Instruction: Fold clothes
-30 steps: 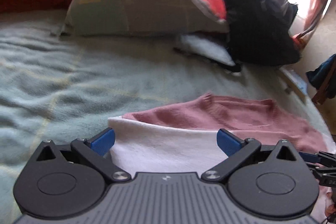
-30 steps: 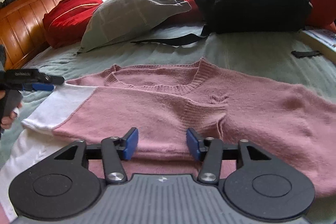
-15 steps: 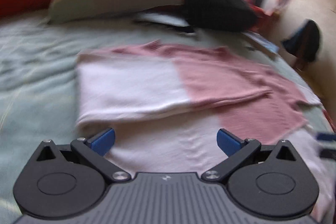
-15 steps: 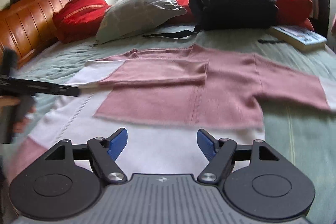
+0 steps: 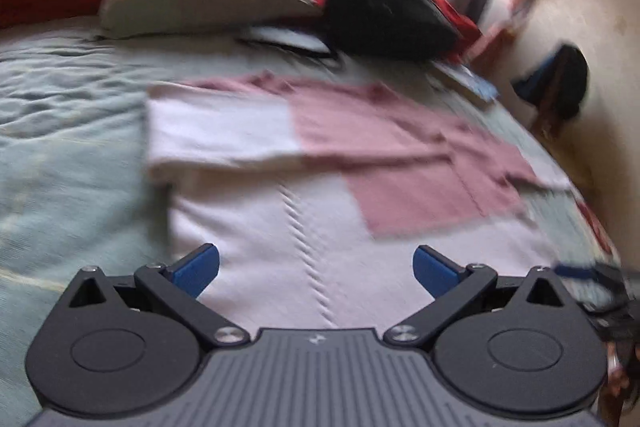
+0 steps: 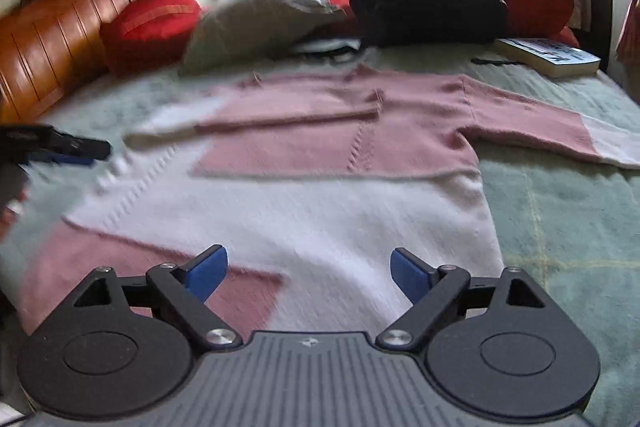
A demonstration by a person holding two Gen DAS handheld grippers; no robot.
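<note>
Pulled back from sweater on bed; one sleeve now lay folded across chest, other sleeve left flat. Right gripper opening, nothing between jaws. Left gripper spread, empty. Book print unreadable; no brands legible.

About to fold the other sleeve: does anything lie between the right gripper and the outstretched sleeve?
Nothing visible does. The right gripper, its jaws opening with nothing gripped, hovers over the sweater; only sweater and bare blanket separate it from the outstretched sleeve. The book lies beyond.
</note>
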